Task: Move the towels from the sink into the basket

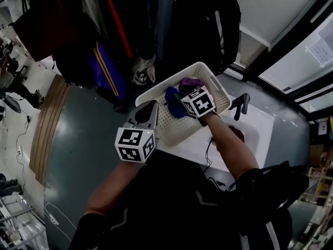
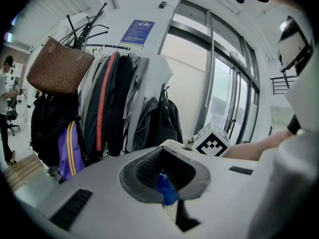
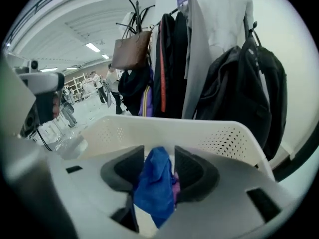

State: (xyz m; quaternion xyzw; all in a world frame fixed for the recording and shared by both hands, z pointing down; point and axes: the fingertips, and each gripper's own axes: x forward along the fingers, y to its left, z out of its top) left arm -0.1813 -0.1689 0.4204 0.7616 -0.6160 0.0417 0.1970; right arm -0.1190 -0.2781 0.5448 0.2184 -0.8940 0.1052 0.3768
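Right gripper (image 3: 158, 169) jaws stood apart over the basket (image 1: 174, 129), with the blue towel (image 1: 173, 99) showing in the gap. The pads did not look to press on it, so we read it as let go. Left gripper (image 2: 162, 177) jaws stood only narrowly apart, and a sliver of blue and pale basket mesh showed through. Nothing was clamped there.

In the head view the blue towel lay inside the basket, right under the right jaws. A purple towel (image 1: 190, 82) sat at its 1 o'clock, against the far wall. The left gripper hovered at the basket's 8 o'clock corner, near the rim. The sink (image 1: 255, 126) lay at the basket's 4 o'clock, just beside it, with a black tap (image 1: 240, 106) at its far edge. A reddish patch showed in the sink by the forearm, too small to call a towel.

We judged the step in hand as the drop-off of the blue towel, with at least two towels already in. The next move calls for checking that no cloth is snagged on a pad. The right gripper should then clear the rim and swing to 4 o'clock, jaws wide, to check the sink for leftovers.
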